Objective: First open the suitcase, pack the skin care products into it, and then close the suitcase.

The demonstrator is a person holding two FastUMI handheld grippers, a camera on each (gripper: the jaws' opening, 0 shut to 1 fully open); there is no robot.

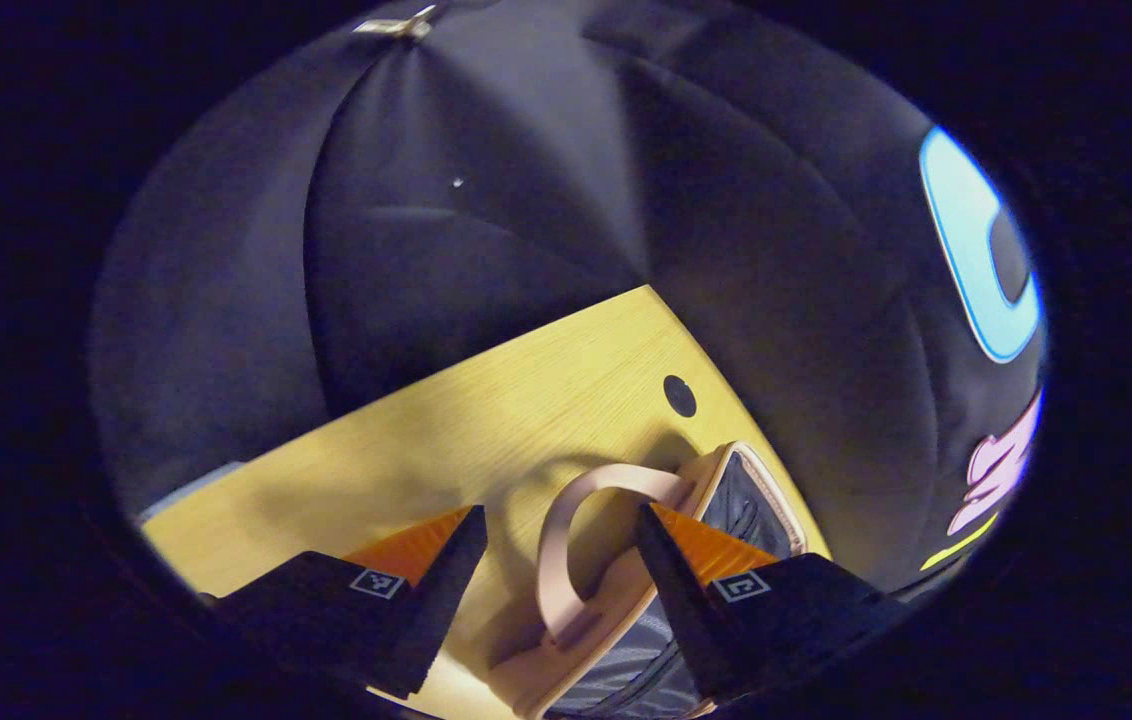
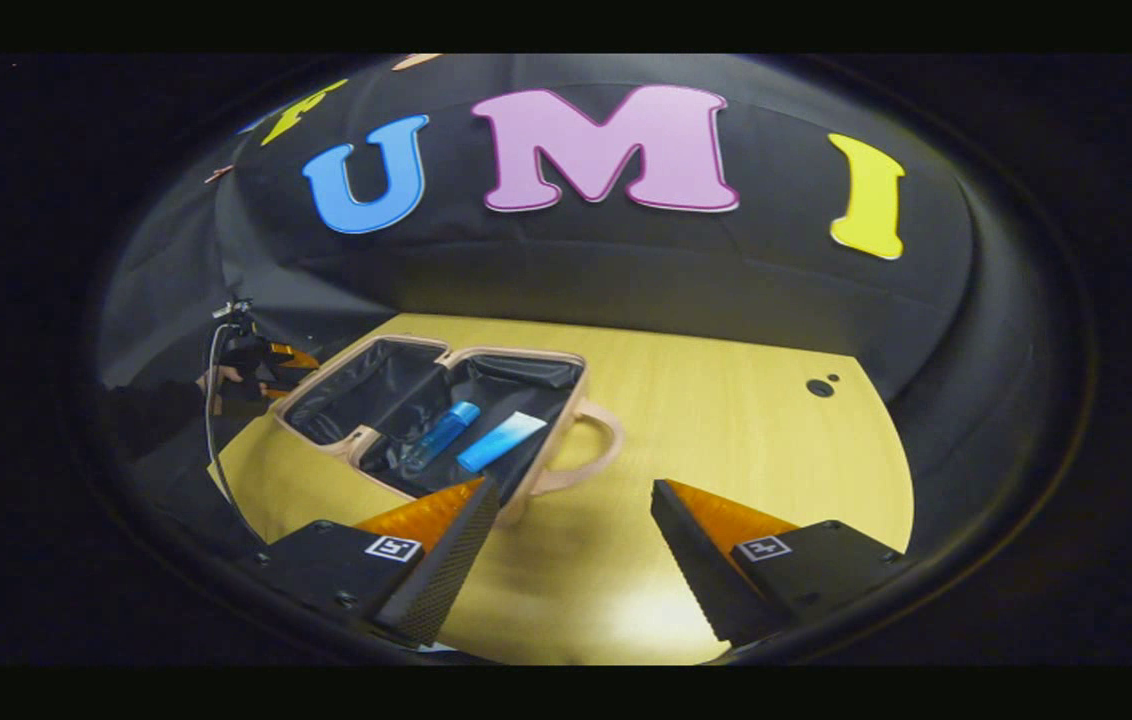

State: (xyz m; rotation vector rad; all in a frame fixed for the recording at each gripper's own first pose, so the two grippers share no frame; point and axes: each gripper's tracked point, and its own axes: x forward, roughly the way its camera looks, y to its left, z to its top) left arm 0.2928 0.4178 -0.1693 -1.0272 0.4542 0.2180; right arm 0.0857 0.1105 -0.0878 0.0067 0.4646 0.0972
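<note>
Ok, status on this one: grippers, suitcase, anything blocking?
Left gripper open at suitcase handle. Right gripper open, empty. Suitcase open, blue bottle and blue tube inside. Nothing blocking.

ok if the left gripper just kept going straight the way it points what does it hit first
Most likely the suitcase handle, which arches between the open left gripper fingers just ahead. Beyond it lies the bare table. Depth is hard to judge.
</note>
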